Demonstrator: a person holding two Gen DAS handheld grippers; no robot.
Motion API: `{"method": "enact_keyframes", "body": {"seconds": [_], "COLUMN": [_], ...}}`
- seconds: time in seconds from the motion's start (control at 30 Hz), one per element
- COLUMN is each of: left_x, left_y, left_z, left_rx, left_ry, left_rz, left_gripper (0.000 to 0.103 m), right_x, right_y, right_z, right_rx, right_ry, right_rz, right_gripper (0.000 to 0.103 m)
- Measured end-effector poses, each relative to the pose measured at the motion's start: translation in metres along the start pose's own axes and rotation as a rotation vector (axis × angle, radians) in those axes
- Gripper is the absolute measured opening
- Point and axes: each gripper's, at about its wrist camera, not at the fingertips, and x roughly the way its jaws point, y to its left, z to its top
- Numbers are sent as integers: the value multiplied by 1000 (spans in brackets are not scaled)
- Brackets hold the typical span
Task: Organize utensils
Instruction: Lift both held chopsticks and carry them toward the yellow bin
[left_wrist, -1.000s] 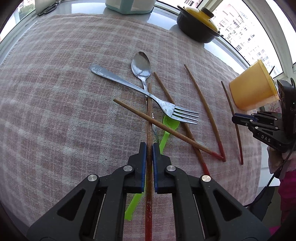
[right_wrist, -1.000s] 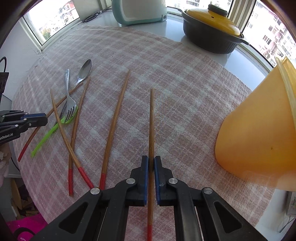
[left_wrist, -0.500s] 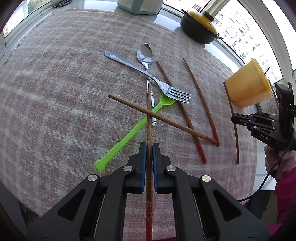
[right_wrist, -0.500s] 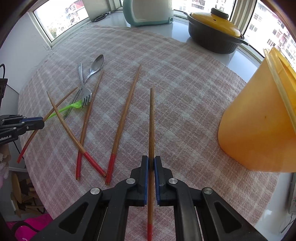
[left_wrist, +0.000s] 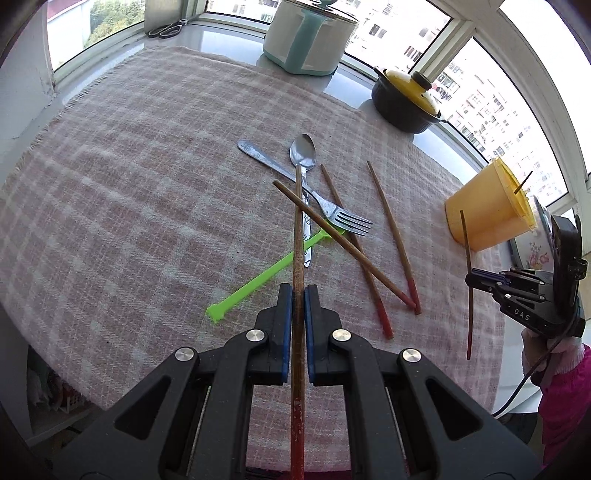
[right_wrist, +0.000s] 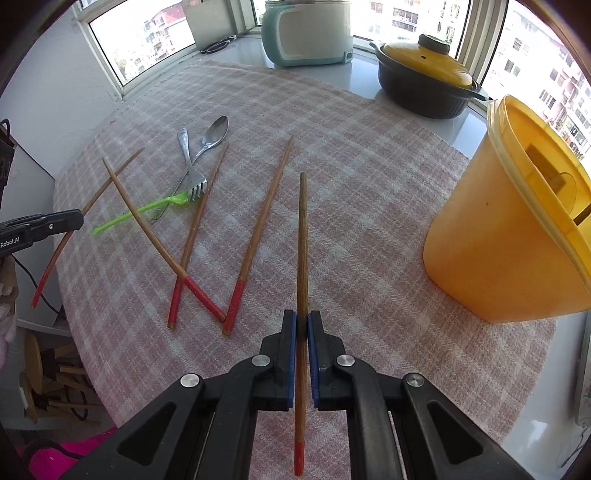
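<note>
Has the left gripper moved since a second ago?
Yes. The left gripper, shut on a chopstick, has risen and pulled back: the metal fork and the cloth now look smaller and farther.

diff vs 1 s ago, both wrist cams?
Both tongs, left and right, have lifted off the checked cloth, each staying shut on its own chopstick, left and right. No grasp or release. Fork, spoon, green fork, three loose chopsticks and yellow bin lie as before.
</note>
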Motion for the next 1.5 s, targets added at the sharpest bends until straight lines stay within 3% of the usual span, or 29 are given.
{"method": "enact_keyframes", "body": {"seconds": [0.33,0.63,1.07,1.5], "left_x": [-18,-30,-21,-8], "left_y": [0,-6,-103,-193], "left_z": [20,34,53,97], "left_rx": [-62,-73,-11,2], "left_ry": [-77,-134,-181,-261], "left_rz": [18,13,-107,-251], "left_gripper": [4,4,4,4], "right_x": [-19,-34,-77,-137], "right_y": [-6,0,-16,-76], "right_z": [-14,3,30,67], "right_rx": [-30,-93,-155,-132], "right_ry": [-23,-68,-158,-298], "right_rz": [13,-17,2,-17], "right_gripper": [4,3,3,3]}}
